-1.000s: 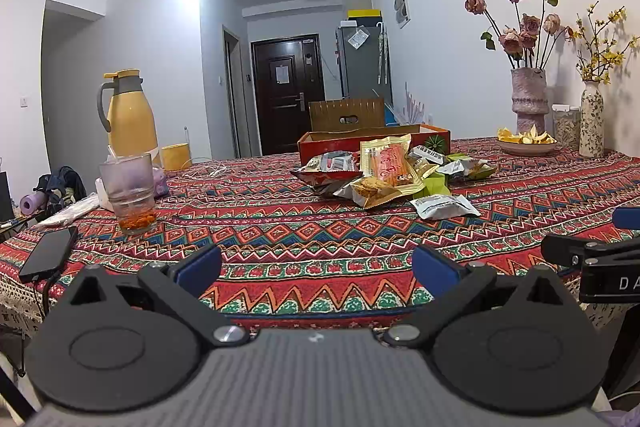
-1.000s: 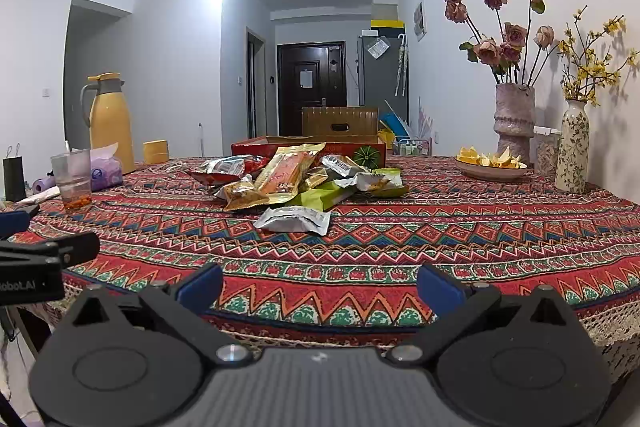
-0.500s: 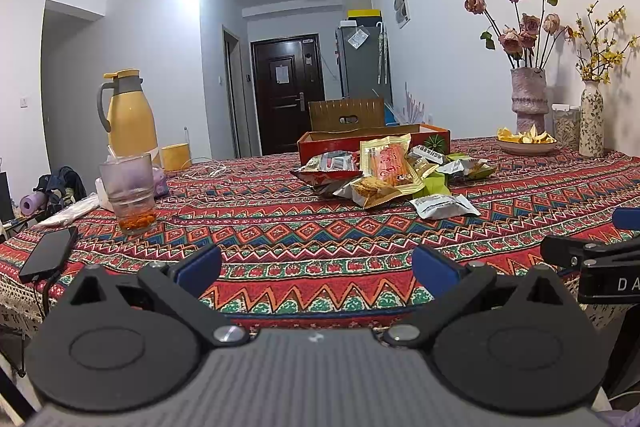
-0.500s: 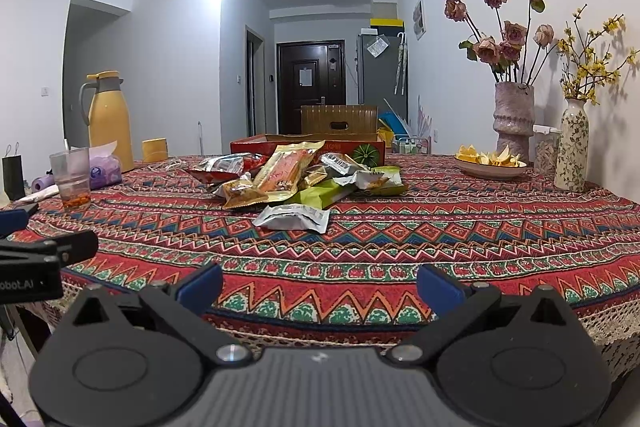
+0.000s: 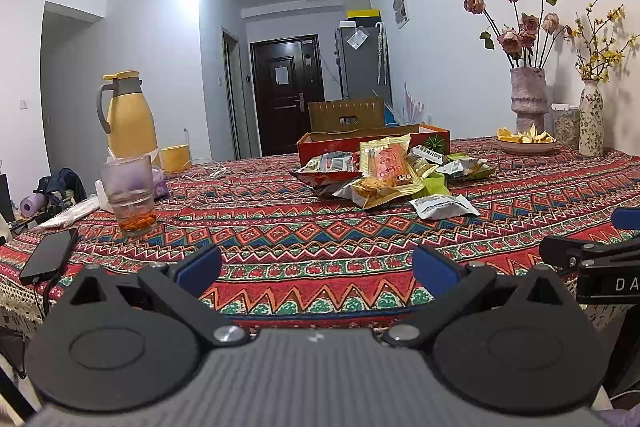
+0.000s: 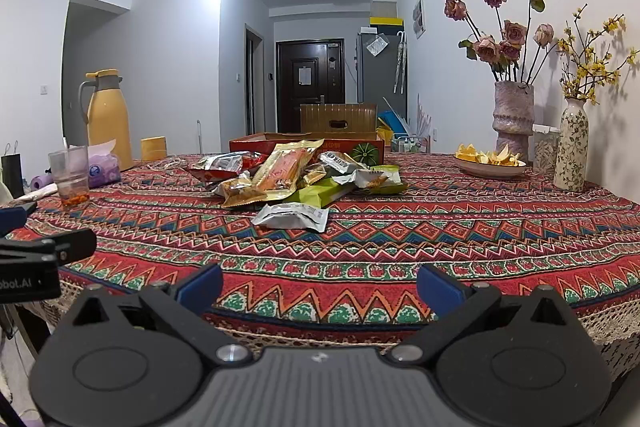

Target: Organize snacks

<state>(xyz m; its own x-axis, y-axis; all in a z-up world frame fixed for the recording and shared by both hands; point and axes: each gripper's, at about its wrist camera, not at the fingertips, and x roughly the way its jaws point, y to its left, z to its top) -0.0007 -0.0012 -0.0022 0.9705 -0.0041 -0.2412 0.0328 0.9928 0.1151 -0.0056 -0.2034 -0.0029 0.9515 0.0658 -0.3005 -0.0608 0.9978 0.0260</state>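
Note:
A heap of snack packets [image 5: 384,175] lies mid-table in front of a red cardboard box [image 5: 320,143]; a white packet [image 5: 444,206] lies loose nearest me. The heap [image 6: 288,175], the box [image 6: 360,143] and the white packet [image 6: 292,215] also show in the right wrist view. My left gripper [image 5: 316,269] is open and empty at the table's near edge, far from the snacks. My right gripper [image 6: 318,285] is open and empty, also at the near edge, to the right of the left one.
The patterned tablecloth [image 5: 280,227] covers the table. A glass [image 5: 130,193], yellow jug [image 5: 128,117] and phone [image 5: 48,255] are at left. A fruit plate [image 6: 490,163] and two flower vases [image 6: 514,117] stand at right by the wall.

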